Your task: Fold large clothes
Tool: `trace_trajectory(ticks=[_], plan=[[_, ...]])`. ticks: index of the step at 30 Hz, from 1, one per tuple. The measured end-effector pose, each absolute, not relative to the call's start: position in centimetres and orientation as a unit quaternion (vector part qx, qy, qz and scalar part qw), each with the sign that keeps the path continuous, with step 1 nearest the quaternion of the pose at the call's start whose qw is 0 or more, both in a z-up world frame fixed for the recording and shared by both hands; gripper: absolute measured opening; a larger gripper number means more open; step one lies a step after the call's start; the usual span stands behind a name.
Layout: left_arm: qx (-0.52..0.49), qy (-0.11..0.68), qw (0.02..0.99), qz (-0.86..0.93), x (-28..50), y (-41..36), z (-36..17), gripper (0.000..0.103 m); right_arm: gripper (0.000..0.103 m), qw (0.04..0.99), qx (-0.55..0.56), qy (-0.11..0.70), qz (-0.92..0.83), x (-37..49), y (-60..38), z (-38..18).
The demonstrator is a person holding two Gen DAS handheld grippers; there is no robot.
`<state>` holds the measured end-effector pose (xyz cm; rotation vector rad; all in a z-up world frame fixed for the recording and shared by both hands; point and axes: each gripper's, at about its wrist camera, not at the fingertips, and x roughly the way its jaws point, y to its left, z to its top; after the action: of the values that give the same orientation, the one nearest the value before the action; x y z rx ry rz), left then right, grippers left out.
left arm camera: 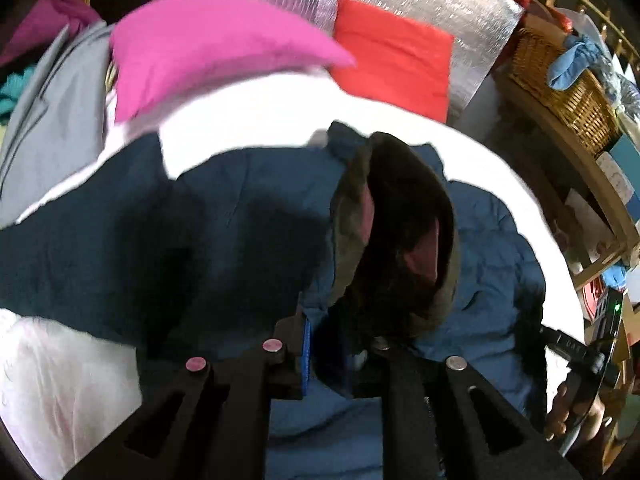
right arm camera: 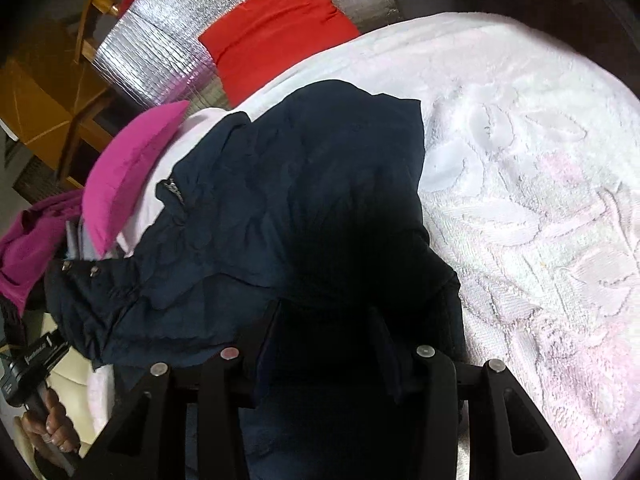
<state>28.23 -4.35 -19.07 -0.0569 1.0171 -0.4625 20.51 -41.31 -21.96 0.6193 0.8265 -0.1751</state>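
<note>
A big navy padded jacket (left arm camera: 248, 208) lies crumpled on a white textured bedspread (right arm camera: 520, 200). Its hood (left arm camera: 400, 232), with dark lining and a grey-brown rim, gapes open just beyond my left gripper (left arm camera: 336, 356). That gripper is shut on a fold of blue fabric by the hood's base. In the right wrist view the jacket (right arm camera: 304, 184) bunches in a dark heap, and my right gripper (right arm camera: 326, 344) is shut on a thick wad of it. The pads themselves are lost in shadow.
A pink cushion (left arm camera: 208, 48) and a red cloth (left arm camera: 392, 64) lie at the far side, on a silver foil mat (left arm camera: 460, 4). A wicker basket (left arm camera: 560, 80) sits on shelves at the right. Grey and magenta clothes (left arm camera: 52, 112) pile up at the left. A hand (left arm camera: 572, 408) grips the other tool.
</note>
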Motion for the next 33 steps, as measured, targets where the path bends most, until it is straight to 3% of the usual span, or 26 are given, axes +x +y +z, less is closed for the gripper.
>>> trace_trajectory(ticks=[3,5,6,8,11,14,15,18,21,22,25,33], plan=[[-0.007,0.504,0.844,-0.185,28.2,-3.2,-20.3,0.028,0.053,0.868,0.278,0.402,-0.09,21.0,-40.7,-21.7],[0.006,0.516,0.842,-0.156,28.4,-2.1,-21.1,0.042,0.068,0.872,0.268,0.402,-0.081,21.1,-40.4,-21.8],[0.005,0.521,0.841,-0.145,28.5,-1.1,-21.4,0.051,0.071,0.873,0.259,0.405,-0.081,21.3,-40.1,-21.7],[-0.014,0.526,0.839,-0.141,28.8,0.5,-21.6,0.052,0.076,0.873,0.229,0.421,-0.096,21.9,-39.1,-21.4],[-0.044,0.519,0.839,-0.158,29.0,1.5,-21.2,0.052,0.075,0.869,0.227,0.424,-0.118,22.1,-38.1,-20.2],[-0.029,0.504,0.847,-0.167,28.2,0.8,-21.1,0.052,0.058,0.884,0.239,0.389,-0.102,21.9,-37.1,-18.1],[-0.025,0.504,0.847,-0.166,28.4,0.4,-21.1,0.052,0.057,0.891,0.226,0.378,-0.111,22.0,-36.6,-17.2],[-0.02,0.507,0.845,-0.169,28.5,-1.0,-21.9,0.046,0.053,0.897,0.188,0.379,-0.13,22.9,-35.6,-16.5],[-0.014,0.503,0.848,-0.166,28.5,-1.3,-22.1,0.017,0.047,0.885,0.188,0.402,-0.14,23.7,-35.8,-18.0],[-0.012,0.502,0.849,-0.162,28.6,-1.3,-22.2,0.013,0.047,0.878,0.192,0.412,-0.149,23.9,-36.2,-18.9],[0.005,0.488,0.861,-0.141,28.8,-1.5,-22.2,0.011,0.036,0.863,0.21,0.433,-0.156,24.4,-37.0,-21.3],[0.013,0.473,0.873,-0.119,29.0,-0.4,-20.7,0.011,0.038,0.884,0.203,0.404,-0.12,24.4,-34.7,-18.4]])
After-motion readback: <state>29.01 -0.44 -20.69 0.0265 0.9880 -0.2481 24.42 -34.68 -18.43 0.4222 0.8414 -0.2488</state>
